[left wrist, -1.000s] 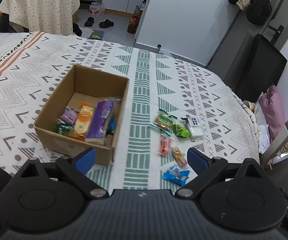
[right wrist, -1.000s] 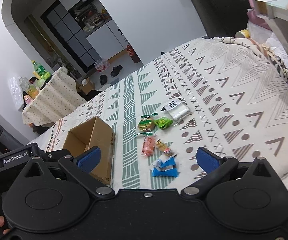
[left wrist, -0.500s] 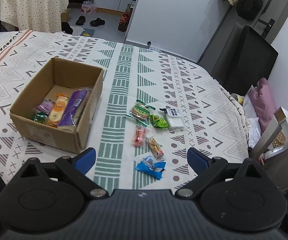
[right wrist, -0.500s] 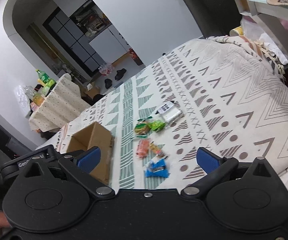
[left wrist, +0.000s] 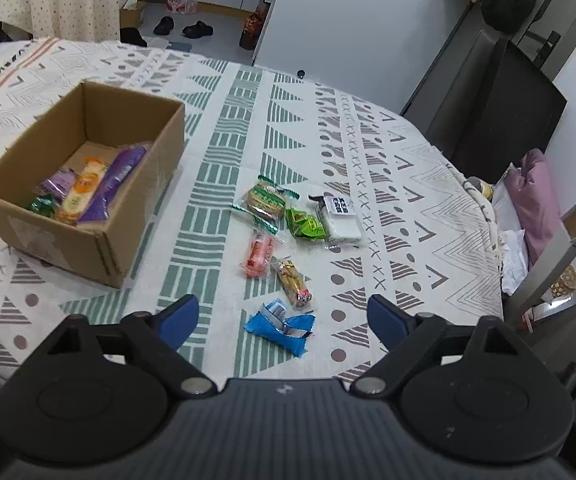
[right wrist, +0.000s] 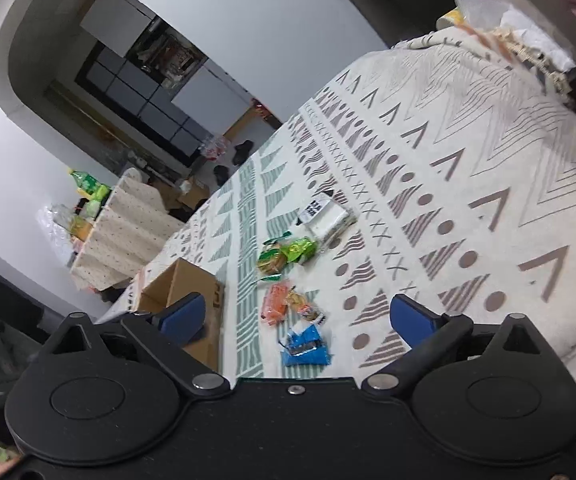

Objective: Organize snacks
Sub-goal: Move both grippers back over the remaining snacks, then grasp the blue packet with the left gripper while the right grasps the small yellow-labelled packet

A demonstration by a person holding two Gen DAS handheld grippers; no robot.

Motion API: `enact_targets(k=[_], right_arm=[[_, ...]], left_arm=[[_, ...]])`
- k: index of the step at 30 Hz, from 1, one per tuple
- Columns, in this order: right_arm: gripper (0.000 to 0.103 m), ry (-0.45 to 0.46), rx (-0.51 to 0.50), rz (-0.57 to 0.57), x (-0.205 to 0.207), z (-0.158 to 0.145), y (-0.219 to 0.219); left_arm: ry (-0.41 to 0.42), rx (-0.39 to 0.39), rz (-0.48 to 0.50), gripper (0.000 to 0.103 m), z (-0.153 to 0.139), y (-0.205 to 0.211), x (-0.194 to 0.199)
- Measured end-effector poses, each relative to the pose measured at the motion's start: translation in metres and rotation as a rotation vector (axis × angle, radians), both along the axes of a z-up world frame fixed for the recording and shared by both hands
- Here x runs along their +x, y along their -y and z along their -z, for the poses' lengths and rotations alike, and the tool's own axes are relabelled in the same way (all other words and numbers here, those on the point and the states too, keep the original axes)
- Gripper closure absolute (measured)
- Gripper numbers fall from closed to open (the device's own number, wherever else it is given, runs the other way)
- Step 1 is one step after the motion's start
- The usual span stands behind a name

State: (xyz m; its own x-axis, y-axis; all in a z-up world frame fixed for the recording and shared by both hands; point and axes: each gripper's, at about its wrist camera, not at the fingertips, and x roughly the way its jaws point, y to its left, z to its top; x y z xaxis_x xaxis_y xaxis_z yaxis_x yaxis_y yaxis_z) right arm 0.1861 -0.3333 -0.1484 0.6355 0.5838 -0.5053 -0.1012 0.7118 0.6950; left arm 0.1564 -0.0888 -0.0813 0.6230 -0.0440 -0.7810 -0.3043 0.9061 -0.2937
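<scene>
While both tools drop toward the patterned bedspread (left wrist: pixel 224 128), closer now to the loose snacks than a moment back. Left gripper (left wrist: pixel 284 318): jaws apart and empty, though just narrowed a little, with nothing between the blue pads. Blue packet (left wrist: pixel 282 326) lying right ahead between those pads, nearest of all, not yet touched. Just beyond it the striped snack stick (left wrist: pixel 293 282) and the orange-red packet (left wrist: pixel 260 256) side by side; farther out the green-edged biscuit pack (left wrist: pixel 266 200), the bright green packet (left wrist: pixel 305 224) and the white pack (left wrist: pixel 339 220) with its black label, bunched close together. Off ahead and to the left, the cardboard box (left wrist: pixel 68 248), already holding a purple pack, an orange-and-yellow one and some smaller pieces.

Right gripper (right wrist: pixel 297 318): also wide, likewise just eased in slightly, also empty; rolled so that its view tilts. Same blue packet (right wrist: pixel 305 346) straight ahead between its pads, with the box (right wrist: pixel 186 284) beyond its left finger.

Probably the start of another pick: part of the sorting done, six items left on the cloth. Blue packet the likely next target, being nearest and centred for both tools, though which hand takes it cannot be told. Thin, crinkly wrapper lying flat on soft fabric, so likely to need a low, careful pinch to avoid gathering cloth.
</scene>
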Motion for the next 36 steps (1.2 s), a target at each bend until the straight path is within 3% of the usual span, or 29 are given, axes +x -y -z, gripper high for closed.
enact_targets(k=[6, 13, 24, 26, 28, 30, 36], right_arm=[[0.013, -0.041, 0.013, -0.031, 0.016, 0.021, -0.006], [0.026, -0.096, 0.058, -0.05, 0.042, 0.045, -0.014], [0.03, -0.134, 0.06, -0.099, 0.072, 0.07, -0.024], [0.031, -0.141, 0.06, -0.11, 0.075, 0.072, -0.026], [0.032, -0.149, 0.061, -0.119, 0.078, 0.076, -0.027], [0.034, -0.152, 0.058, -0.131, 0.08, 0.079, -0.03], [0.04, -0.134, -0.006, -0.203, 0.089, 0.078, -0.052]], left_arm=[[-0.057, -0.029, -0.018, 0.033, 0.028, 0.005, 0.017], [-0.107, -0.057, -0.056, 0.045, 0.06, 0.006, 0.03], [-0.17, -0.106, -0.118, 0.048, 0.101, 0.012, 0.055], [-0.183, -0.112, -0.132, 0.053, 0.108, 0.012, 0.058], [-0.19, -0.112, -0.134, 0.067, 0.113, 0.014, 0.06], [-0.192, -0.095, -0.145, 0.074, 0.114, 0.014, 0.061], [-0.179, -0.087, -0.178, 0.078, 0.111, 0.008, 0.061]])
